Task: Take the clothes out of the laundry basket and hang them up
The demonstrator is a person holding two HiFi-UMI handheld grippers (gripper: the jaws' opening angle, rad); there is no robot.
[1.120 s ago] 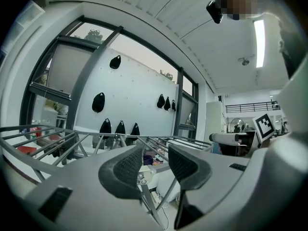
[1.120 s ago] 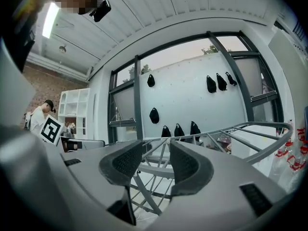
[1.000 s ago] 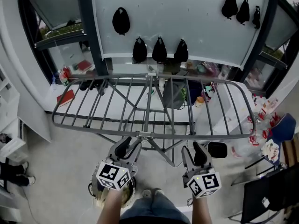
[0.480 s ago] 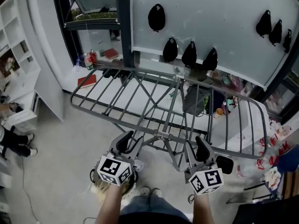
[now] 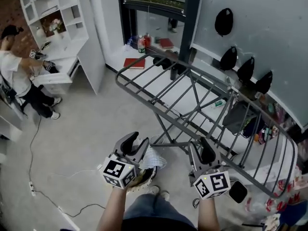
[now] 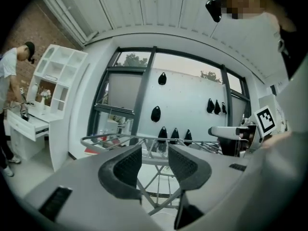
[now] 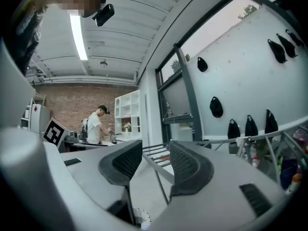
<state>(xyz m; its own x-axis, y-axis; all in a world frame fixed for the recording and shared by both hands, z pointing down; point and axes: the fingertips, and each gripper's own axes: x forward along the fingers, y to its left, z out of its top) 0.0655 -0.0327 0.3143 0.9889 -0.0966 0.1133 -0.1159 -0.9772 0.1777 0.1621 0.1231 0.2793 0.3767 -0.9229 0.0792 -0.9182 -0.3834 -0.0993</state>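
A grey metal drying rack (image 5: 192, 95) stands unfolded and bare, running diagonally across the head view. Low in that view my left gripper (image 5: 134, 143) and right gripper (image 5: 202, 153) are held side by side, both open with nothing between the jaws. Under the left one sits the laundry basket (image 5: 144, 177) with a white cloth (image 5: 153, 159) showing in it. In the left gripper view the open gripper (image 6: 155, 165) frames the rack (image 6: 144, 141). The right gripper view has its gripper (image 7: 156, 160) open too, with the rack's rails (image 7: 159, 153) just beyond.
A person (image 5: 17, 71) works at a white desk and shelf unit (image 5: 57, 18) at the far left. A cable (image 5: 38, 186) trails over the floor. Black pouches (image 5: 245, 69) hang on the pale wall panel behind the rack. A red book (image 5: 134, 62) lies on the low ledge.
The whole view has swung left: the rack has slid right and now runs diagonally, and the person and shelves have come into sight. Both grippers turned along with it, jaws unchanged.
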